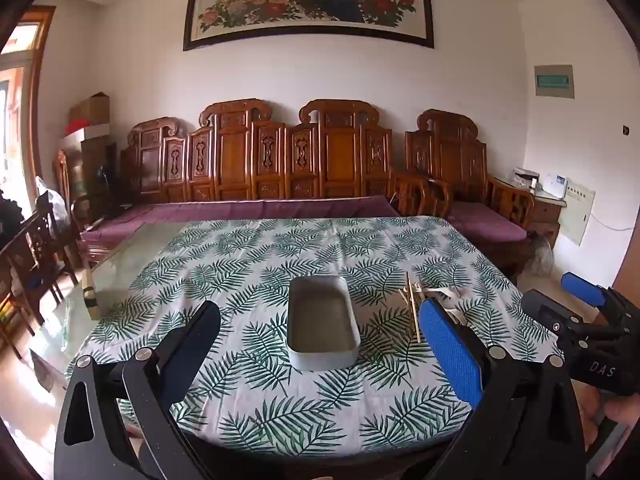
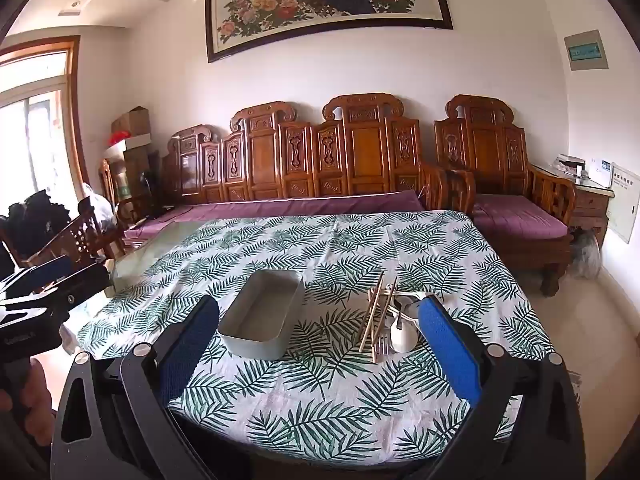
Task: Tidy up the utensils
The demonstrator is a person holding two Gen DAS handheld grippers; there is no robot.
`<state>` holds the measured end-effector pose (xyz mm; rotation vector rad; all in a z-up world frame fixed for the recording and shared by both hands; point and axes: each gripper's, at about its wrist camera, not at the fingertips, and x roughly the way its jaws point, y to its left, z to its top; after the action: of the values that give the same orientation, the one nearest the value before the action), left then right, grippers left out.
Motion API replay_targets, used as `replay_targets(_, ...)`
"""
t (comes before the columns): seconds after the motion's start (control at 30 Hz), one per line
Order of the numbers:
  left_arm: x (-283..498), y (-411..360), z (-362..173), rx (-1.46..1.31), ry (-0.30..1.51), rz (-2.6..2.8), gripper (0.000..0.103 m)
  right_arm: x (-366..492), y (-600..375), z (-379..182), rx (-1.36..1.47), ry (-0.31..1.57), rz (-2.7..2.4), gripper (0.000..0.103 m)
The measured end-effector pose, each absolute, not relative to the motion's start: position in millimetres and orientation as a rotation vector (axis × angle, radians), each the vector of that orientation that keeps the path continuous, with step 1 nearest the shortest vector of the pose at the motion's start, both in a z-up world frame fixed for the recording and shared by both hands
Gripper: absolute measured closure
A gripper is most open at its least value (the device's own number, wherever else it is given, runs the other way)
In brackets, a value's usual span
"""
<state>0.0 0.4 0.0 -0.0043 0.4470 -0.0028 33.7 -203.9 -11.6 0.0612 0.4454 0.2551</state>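
Note:
A grey-blue rectangular tray [image 1: 322, 354] [image 2: 260, 349] sits empty on the leaf-print tablecloth [image 1: 280, 412] [image 2: 320, 408]. To its right lies a pile of utensils: wooden chopsticks [image 2: 370, 322] [image 1: 414, 312], a metal fork [image 2: 384, 344] and white spoons [image 2: 402, 336]. My left gripper [image 1: 320, 344] is open and empty, held above the near side of the table in front of the tray. My right gripper [image 2: 320, 332] is open and empty, in front of the tray and the pile; it also shows in the left wrist view [image 1: 576, 320].
The cloth covers a glass-topped table [image 1: 120, 264]. A small wooden block [image 1: 90, 294] lies on the bare glass at the left. A carved wooden sofa [image 1: 280, 168] with purple cushions stands behind the table, and wooden chairs [image 1: 36, 248] at the left.

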Motion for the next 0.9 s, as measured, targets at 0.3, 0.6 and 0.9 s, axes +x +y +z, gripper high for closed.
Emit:
replay_targets(0.3, -0.4, 0.5, 0.6, -0.001, 0.445, -0.002, 0.006, 32.9, -203.9, -10.7, 0.061, 0.448, 0.257, 0.003)
replay_targets(0.6, 0.1, 0.3, -0.1, 0.002, 0.444, 0.001, 0.006, 33.0, -203.1, -11.0, 0.061, 0.449, 0.257, 0.003)
replay_targets(0.9, 0.4, 0.5, -0.2, 0.003, 0.443, 0.0, 0.007, 33.1, -203.4, -11.4, 0.061, 0.45, 0.257, 0.003)
